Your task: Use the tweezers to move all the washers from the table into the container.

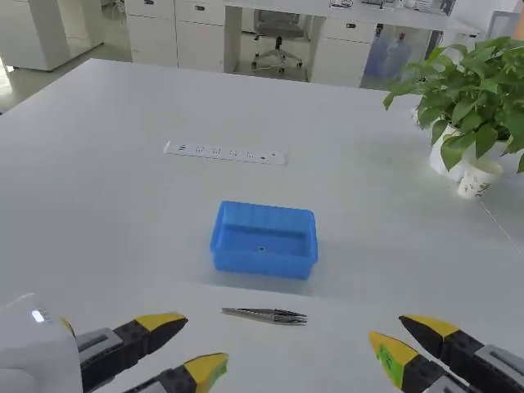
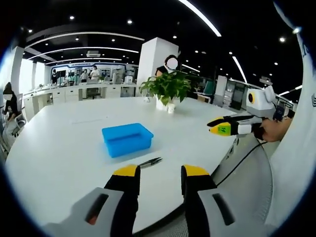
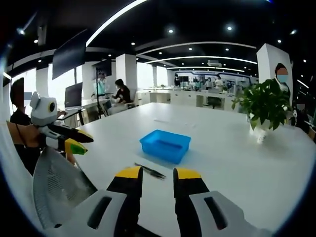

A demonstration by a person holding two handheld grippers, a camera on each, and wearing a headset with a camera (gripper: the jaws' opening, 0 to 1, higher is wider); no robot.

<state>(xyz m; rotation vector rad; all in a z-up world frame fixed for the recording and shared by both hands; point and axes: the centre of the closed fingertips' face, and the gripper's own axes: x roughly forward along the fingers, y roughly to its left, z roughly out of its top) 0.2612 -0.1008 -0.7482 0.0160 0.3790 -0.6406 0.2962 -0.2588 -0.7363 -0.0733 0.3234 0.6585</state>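
Observation:
The blue container [image 1: 264, 240] stands open-topped mid-table, with one small dark ring-like speck [image 1: 260, 249] on its floor. The metal tweezers [image 1: 264, 314] lie flat on the table just in front of it, tips pointing right. My left gripper [image 1: 196, 344] hovers open at the near left, short of the tweezers. My right gripper [image 1: 399, 334] is open at the near right. Looking along the left gripper [image 2: 161, 173], the tweezers [image 2: 150, 161] lie just past its jaws, the container [image 2: 127, 138] beyond. From the right gripper [image 3: 158, 174], the tweezers [image 3: 150, 171] and container [image 3: 165, 145] lie ahead.
A white power strip [image 1: 225, 153] lies behind the container. A potted plant [image 1: 479, 98] in a white pot stands at the table's right edge. The table's near edge runs close under both grippers. People sit at desks farther back in the room.

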